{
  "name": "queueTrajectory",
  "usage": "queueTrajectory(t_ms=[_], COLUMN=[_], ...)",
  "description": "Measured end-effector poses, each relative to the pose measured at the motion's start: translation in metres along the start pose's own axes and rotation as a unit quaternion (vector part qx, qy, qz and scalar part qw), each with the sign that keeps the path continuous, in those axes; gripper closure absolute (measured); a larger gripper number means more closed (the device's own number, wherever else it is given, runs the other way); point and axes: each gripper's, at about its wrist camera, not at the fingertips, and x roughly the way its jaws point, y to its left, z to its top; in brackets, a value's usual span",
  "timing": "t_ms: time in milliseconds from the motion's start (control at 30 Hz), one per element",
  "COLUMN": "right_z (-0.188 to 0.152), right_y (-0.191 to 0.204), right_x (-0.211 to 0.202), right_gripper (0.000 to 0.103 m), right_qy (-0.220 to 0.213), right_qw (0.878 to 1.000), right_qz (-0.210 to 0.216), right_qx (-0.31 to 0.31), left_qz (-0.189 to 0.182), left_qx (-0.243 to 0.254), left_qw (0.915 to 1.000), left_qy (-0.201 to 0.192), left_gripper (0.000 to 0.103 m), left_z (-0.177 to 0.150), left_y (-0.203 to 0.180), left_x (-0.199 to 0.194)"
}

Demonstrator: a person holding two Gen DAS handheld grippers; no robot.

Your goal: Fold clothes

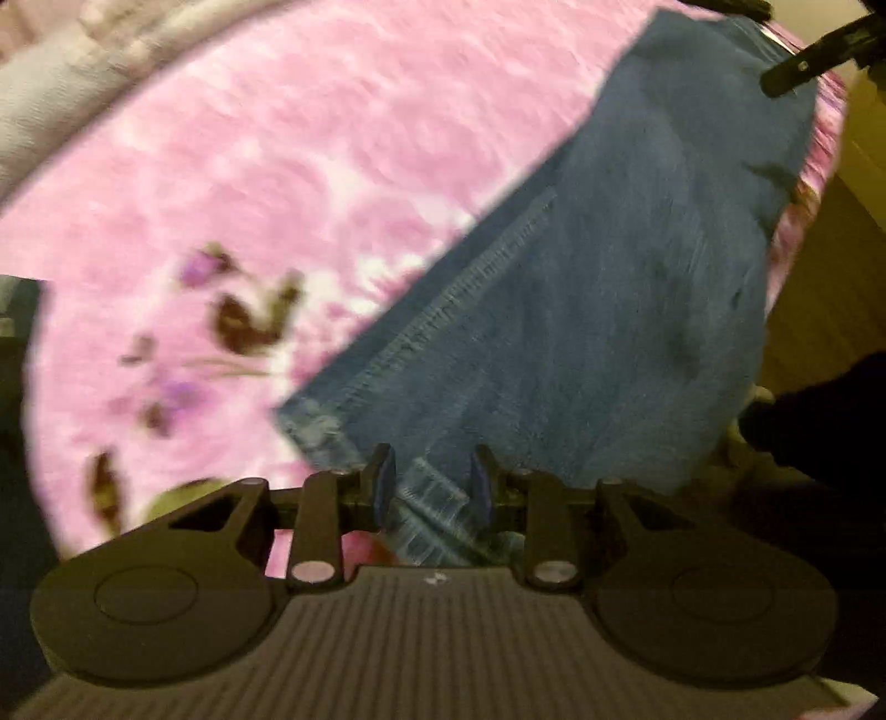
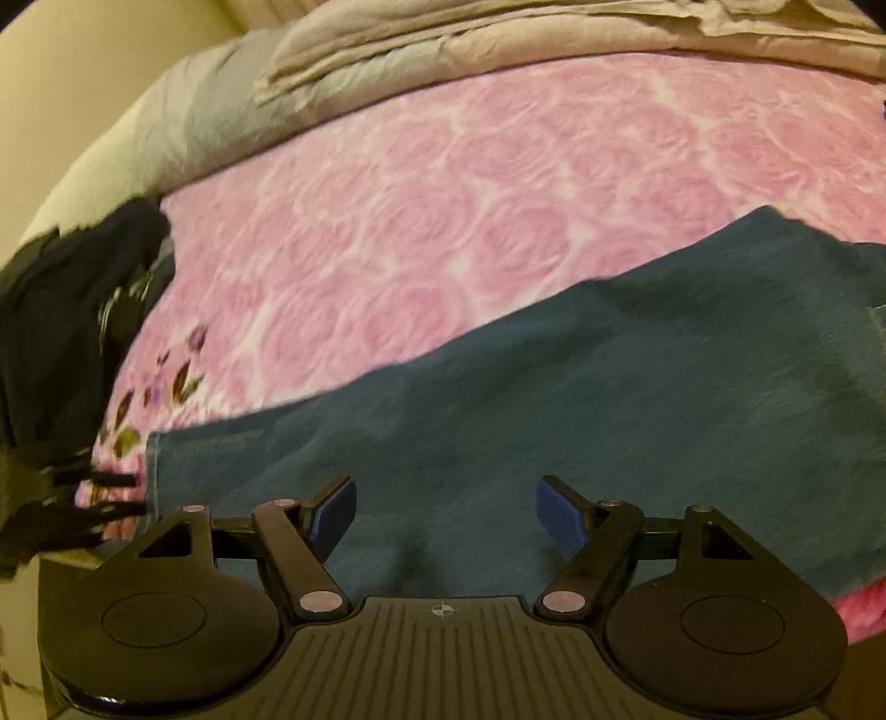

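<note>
A pair of blue jeans (image 1: 609,310) lies stretched across the pink rose-patterned blanket (image 1: 310,155). My left gripper (image 1: 432,482) sits at the hem of one leg, its jaws partly closed with the hem (image 1: 432,504) between the blue pads; a firm grip is unclear. In the right wrist view the jeans (image 2: 554,399) lie flat across the blanket (image 2: 443,210). My right gripper (image 2: 446,518) is open just above the denim, holding nothing. The right gripper's fingers (image 1: 803,66) show at the top right of the left wrist view, and the left gripper's fingers (image 2: 111,493) at the left edge of the right wrist view.
Grey bedding (image 2: 443,39) is bunched along the far side of the bed. A dark garment (image 2: 72,310) lies at the bed's left edge. The blanket's edge (image 1: 797,232) drops to the floor (image 1: 830,277) beside the jeans. A dark shape (image 1: 819,432) is at the right.
</note>
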Motion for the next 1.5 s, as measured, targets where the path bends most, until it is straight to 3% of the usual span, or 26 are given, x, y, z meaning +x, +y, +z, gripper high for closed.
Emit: queueTrajectory(t_ms=[100,133,200,300,367,500,667,800,900,1000,1067,1200,1333,1500], right_z=[-0.007,-0.009,-0.009,-0.007,-0.004,0.0,-0.006,-0.02,-0.028,-0.034,-0.04,-0.053,-0.055,-0.058], right_y=[0.018,0.021,0.025,0.026,0.027,0.024,0.014,-0.005,-0.022,-0.046,-0.066,-0.105,-0.152,-0.237], right_x=[0.004,0.005,0.006,0.004,0.005,0.013,0.015,0.027,0.04,0.049,0.045,0.019,-0.034,-0.096], right_gripper=[0.027,0.027,0.025,0.021,0.018,0.017,0.017,0.017,0.017,0.017,0.017,0.017,0.017,0.017], right_qy=[0.013,0.016,0.019,0.012,0.007,0.017,0.031,0.04,0.037,0.041,0.05,0.05,-0.013,-0.108], right_qw=[1.0,0.999,0.999,0.999,0.999,0.999,0.999,0.999,0.998,0.996,0.992,0.983,0.972,0.939], right_qz=[-0.013,-0.017,-0.024,-0.03,-0.03,-0.024,-0.023,-0.029,-0.038,-0.05,-0.061,-0.092,-0.134,-0.184], right_qx=[-0.026,-0.031,-0.035,-0.035,-0.037,-0.03,-0.033,-0.013,0.015,0.06,0.095,0.149,0.19,0.268], left_qz=[-0.012,-0.008,0.003,0.074,0.076,0.08,0.142,0.11,0.089,0.098,0.094,0.087,0.076,0.033], left_qx=[0.012,0.017,0.028,0.007,-0.009,0.012,-0.007,-0.004,0.006,0.014,0.003,-0.002,0.027,0.126], left_qw=[0.9999,0.9998,0.9992,0.9926,0.9915,0.9955,0.989,0.993,0.996,0.9951,0.9955,0.9961,0.9961,0.9885], left_qy=[-0.003,-0.011,-0.027,-0.096,-0.105,-0.05,-0.043,-0.043,-0.006,0.0,0.012,-0.009,-0.037,-0.077], left_gripper=[0.08,0.097,0.098,0.098,0.097,0.095,0.09,0.085,0.085,0.085,0.085,0.085,0.081,0.08], left_z=[-0.001,-0.001,-0.002,0.0,0.001,0.0,-0.016,-0.027,-0.036,-0.042,-0.035,-0.005,0.043,0.121], left_y=[0.002,0.003,0.005,0.025,0.039,0.029,0.013,-0.009,-0.027,-0.035,-0.032,-0.033,-0.05,-0.123], left_x=[0.011,0.005,-0.011,-0.058,-0.064,-0.032,-0.032,-0.03,-0.008,0.003,0.0,-0.021,-0.033,-0.019])
